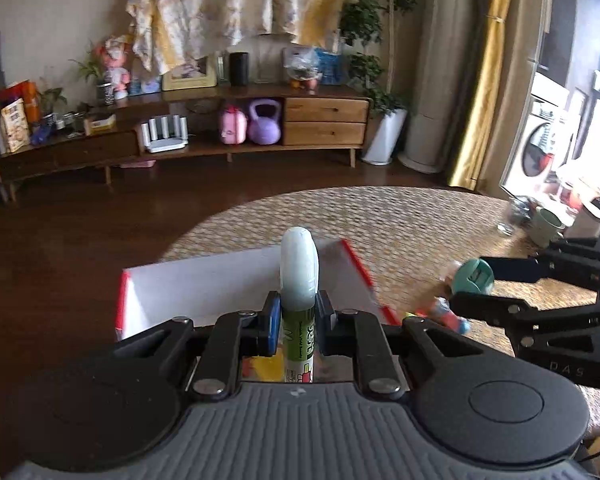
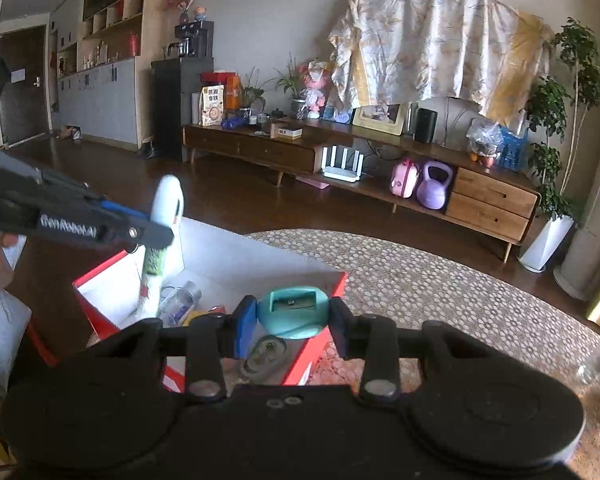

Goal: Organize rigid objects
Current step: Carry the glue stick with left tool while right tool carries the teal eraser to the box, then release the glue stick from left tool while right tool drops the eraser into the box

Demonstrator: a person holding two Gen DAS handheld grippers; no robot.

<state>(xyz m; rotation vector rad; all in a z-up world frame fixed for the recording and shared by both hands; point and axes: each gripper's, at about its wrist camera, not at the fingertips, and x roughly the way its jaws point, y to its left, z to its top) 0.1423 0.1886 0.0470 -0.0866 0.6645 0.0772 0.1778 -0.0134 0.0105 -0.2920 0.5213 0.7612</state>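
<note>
A glue stick [image 1: 299,280] with a pale cap and green label stands upright, clamped between the pads of the left gripper [image 1: 299,316], above the red-edged white box [image 1: 204,280] at the woven table mat's [image 1: 400,220] near edge. The right gripper [image 2: 293,314] is clenched on a teal pencil sharpener [image 2: 293,312] (blade slot facing the camera), held over the box's right edge. Inside the box lie a small clear bottle [image 2: 179,302] and an oval metal item [image 2: 265,354], apart from each other.
</note>
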